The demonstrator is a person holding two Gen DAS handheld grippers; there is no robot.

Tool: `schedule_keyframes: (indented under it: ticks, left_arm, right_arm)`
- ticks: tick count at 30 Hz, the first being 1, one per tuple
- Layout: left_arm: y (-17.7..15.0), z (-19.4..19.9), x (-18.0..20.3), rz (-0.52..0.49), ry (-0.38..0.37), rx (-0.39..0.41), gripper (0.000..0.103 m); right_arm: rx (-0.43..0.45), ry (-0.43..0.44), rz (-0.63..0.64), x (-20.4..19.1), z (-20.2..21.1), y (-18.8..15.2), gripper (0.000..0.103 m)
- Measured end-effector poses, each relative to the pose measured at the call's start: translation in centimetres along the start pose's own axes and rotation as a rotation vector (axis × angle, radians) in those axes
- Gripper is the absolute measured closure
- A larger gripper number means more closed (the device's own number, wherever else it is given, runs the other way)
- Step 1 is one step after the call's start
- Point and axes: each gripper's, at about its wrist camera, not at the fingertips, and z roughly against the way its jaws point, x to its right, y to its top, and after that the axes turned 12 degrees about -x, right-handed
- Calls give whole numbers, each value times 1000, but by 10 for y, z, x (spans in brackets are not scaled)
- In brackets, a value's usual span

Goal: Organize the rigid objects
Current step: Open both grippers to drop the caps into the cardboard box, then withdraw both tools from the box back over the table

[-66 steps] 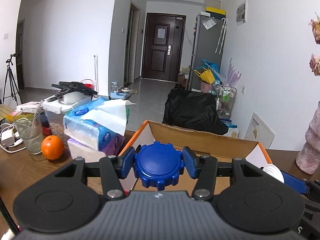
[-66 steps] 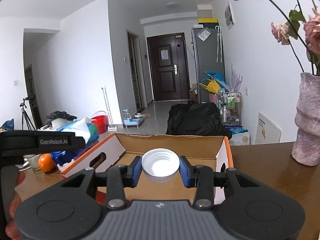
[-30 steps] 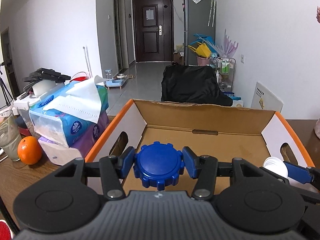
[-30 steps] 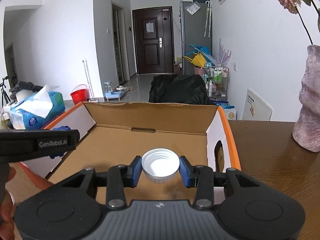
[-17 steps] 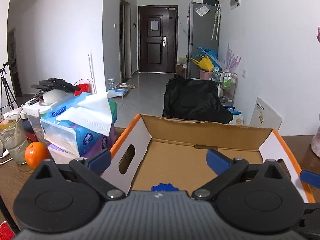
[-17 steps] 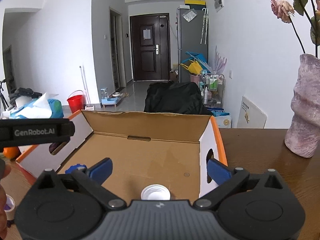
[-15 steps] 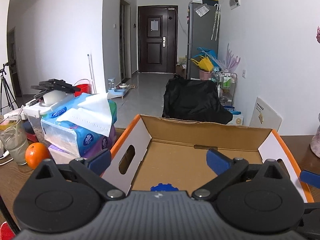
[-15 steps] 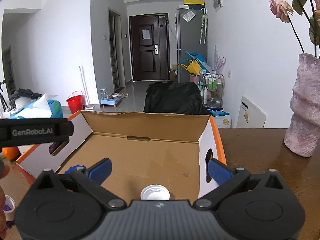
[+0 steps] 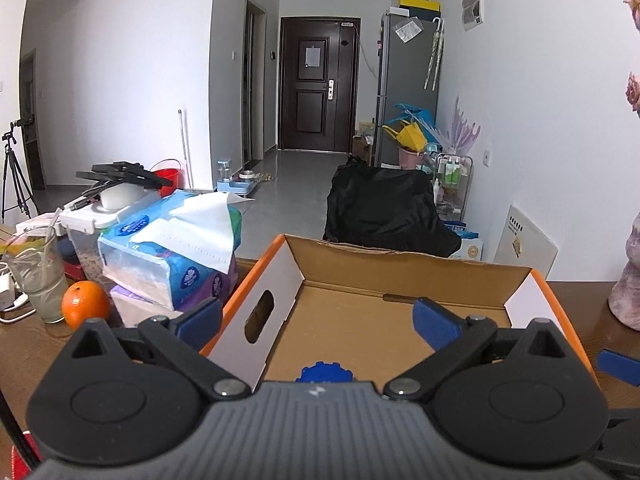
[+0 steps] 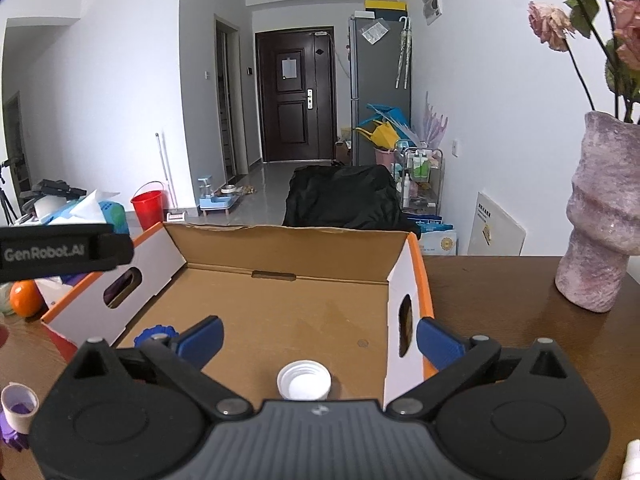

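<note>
On the box floor point(image 10: 304, 316) lie a ridged blue cap point(image 9: 325, 372) and a white cap point(image 10: 304, 385).

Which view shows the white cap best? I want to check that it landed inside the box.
The right wrist view: the white cap lies open side up on the floor of the cardboard box, just ahead of the open right claw. The left wrist view does not show it; only the blue cap peeks out there.

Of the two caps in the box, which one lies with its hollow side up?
The white cap: its open hollow faces up. The blue cap does not.
</note>
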Motion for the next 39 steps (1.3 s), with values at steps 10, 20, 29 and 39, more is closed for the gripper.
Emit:
schedule_keyframes:
  ticks: [10,20,29,39]
  left_arm:
    - [-17,32,-3,-19,-13,10,0]
    - [-43,68,-8,-34,-32,21,0]
    - [-68,108,-17,-40,-44,24,0]
    - [-98,155,-31,-45,-54,30,0]
  right_arm:
    - [24,2,-12,8,38,-21,0]
    - [50,16,11,6,83,-48,0]
    - [53,15,41,-3,121,-77,0]
    - [52,14,43,-15,163,-116,0]
